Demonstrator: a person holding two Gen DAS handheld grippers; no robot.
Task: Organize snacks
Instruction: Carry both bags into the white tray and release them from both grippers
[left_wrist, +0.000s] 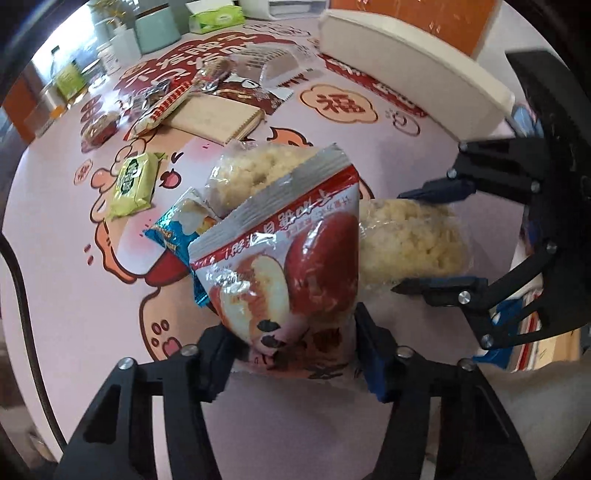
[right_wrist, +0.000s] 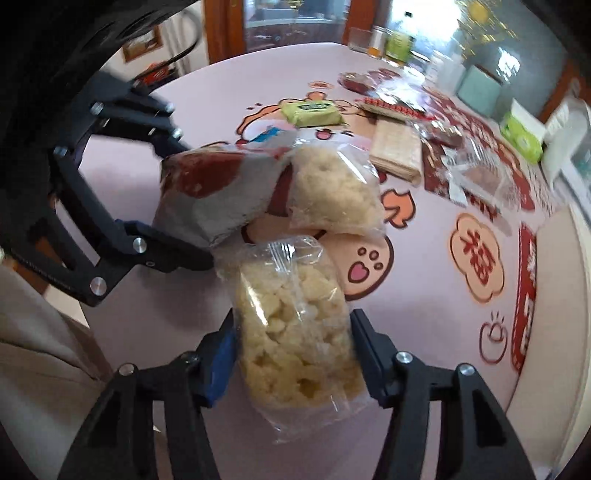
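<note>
1. In the left wrist view the left gripper (left_wrist: 291, 350) is seen with its jaws partly closed on the red date packet (left_wrist: 291, 266), both pads pressed on the packet's lower end, the packet tilted up off the pink tablecloth (left_wrist: 74, 295).
2. In the same view a white tray (left_wrist: 406, 55) is shown at the far right edge of the table; in the right wrist view its shape cannot be made out.
3. In the right wrist view the right gripper (right_wrist: 295, 362) is seen set fairly wide around a clear bag of rice crisps (right_wrist: 299, 332); the pads lie against the bag's sides, so it is gripped.
4. The person's beige sleeve (right_wrist: 37, 350) is shown only in the right wrist view, at the lower left.
5. The table's curved near edge is seen just behind both grippers; bare cloth is left open to the left of the date packet.
6. Two rice crisp bags are counted: the held one and a second bag (left_wrist: 251, 173) lying behind and touching the date packet.
7. One green packet (left_wrist: 135, 184), one blue packet (left_wrist: 177, 229) partly under the date packet and one flat wafer pack (left_wrist: 218, 118) are counted; the pile of wrappers farther back is too jumbled to count.
</note>
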